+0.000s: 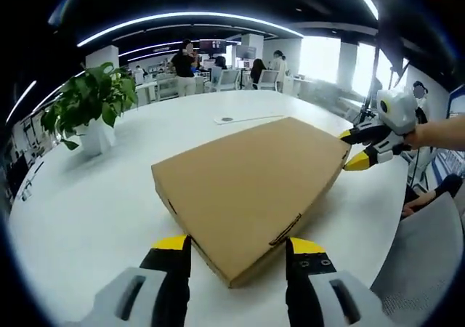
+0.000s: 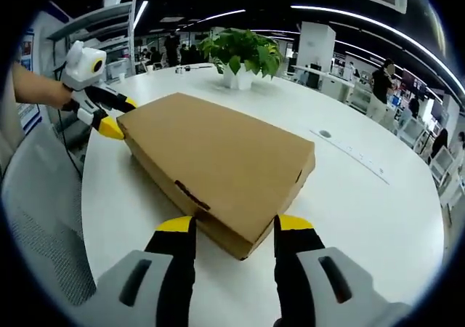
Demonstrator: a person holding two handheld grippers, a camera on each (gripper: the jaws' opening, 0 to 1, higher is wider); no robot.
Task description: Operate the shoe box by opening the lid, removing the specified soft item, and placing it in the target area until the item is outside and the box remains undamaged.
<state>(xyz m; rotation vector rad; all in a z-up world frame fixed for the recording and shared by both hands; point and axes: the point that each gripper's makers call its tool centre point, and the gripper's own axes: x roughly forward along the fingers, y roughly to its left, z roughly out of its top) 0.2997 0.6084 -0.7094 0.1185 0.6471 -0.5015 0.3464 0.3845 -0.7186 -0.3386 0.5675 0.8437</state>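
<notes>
Plain tan shoe box [image 1: 251, 185], white table [image 1: 87, 211], yellow-tipped black claws.

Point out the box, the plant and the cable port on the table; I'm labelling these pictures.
box [image 1: 251, 189], left gripper view, middle of the lid.
plant [image 2: 242, 49], right gripper view, its leaves.
cable port [image 1: 227, 119], left gripper view, the round cover.

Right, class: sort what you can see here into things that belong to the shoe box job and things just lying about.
Belongs to the job:
- shoe box, lid shut
- left gripper, open at one corner
- right gripper, open at the opposite corner

Just lying about:
- potted plant
- white table
- grey chair
- people in the background
</notes>
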